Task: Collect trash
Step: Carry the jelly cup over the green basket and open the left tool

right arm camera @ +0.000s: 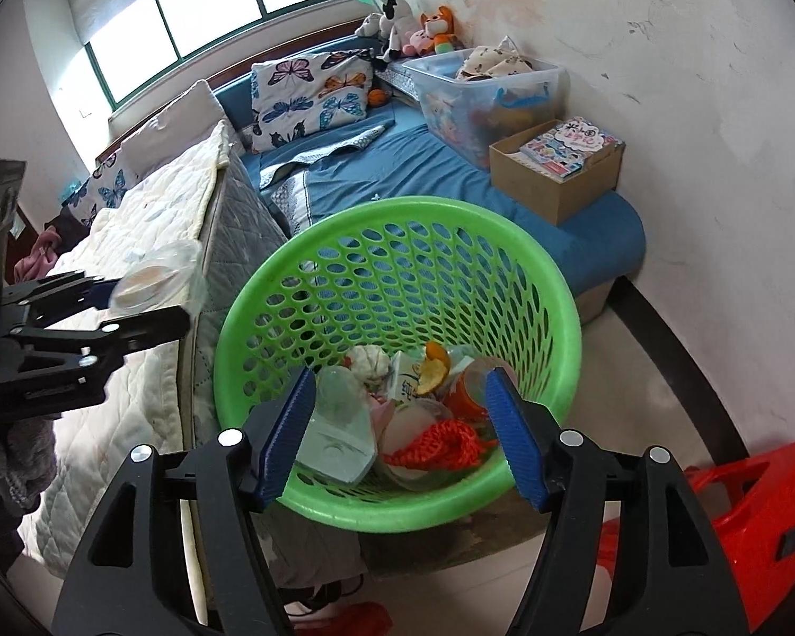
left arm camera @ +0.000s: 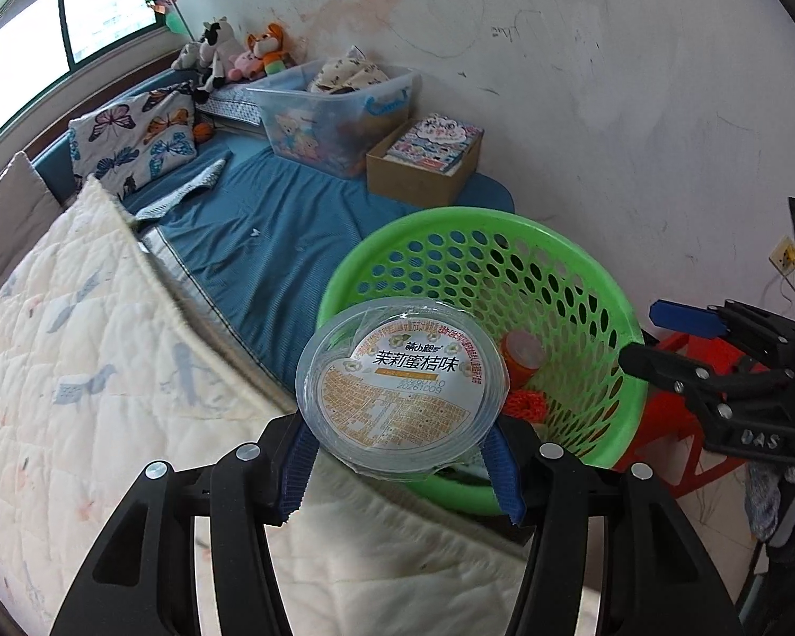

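Note:
My left gripper is shut on a clear plastic cup with a printed orange-and-white lid, held over the near left rim of the green perforated basket. The cup also shows in the right wrist view, left of the basket, in the left gripper. My right gripper is open and empty just above the basket's near rim. Inside lie a clear plastic bottle, red netting, an orange cup, orange peel and wrappers. The right gripper shows at the right in the left wrist view.
The basket stands on the floor against a bed with a cream quilt and blue sheet. A clear storage tub and a cardboard box of books sit on the bed by the wall. A red plastic stool stands at the right.

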Action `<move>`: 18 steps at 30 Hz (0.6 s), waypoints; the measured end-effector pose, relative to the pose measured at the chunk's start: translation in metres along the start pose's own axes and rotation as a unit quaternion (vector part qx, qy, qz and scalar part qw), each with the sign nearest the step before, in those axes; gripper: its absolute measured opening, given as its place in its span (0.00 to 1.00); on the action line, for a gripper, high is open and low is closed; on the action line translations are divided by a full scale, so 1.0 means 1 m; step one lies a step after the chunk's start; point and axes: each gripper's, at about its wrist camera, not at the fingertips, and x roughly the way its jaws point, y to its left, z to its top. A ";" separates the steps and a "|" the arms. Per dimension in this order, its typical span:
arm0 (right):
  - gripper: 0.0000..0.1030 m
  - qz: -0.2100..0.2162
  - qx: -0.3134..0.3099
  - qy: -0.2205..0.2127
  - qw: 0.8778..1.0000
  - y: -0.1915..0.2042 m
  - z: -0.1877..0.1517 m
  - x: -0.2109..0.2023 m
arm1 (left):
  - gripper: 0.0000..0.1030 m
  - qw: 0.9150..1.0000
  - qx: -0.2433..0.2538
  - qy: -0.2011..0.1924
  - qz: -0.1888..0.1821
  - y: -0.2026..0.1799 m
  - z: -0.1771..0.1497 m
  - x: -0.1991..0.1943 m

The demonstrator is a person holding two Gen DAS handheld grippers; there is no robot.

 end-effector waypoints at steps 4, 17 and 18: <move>0.66 -0.002 0.000 0.003 1.000 -0.002 -0.004 -0.001 | 0.53 1.000 0.002 0.012 -0.001 -0.007 0.004 0.012; 0.68 -0.003 -0.001 0.004 1.000 -0.002 -0.011 -0.004 | 0.61 1.000 -0.004 0.024 -0.017 -0.015 0.006 0.027; 0.68 -0.002 -0.001 0.004 1.000 -0.002 -0.011 -0.004 | 0.62 1.000 -0.005 0.024 -0.017 -0.015 0.006 0.027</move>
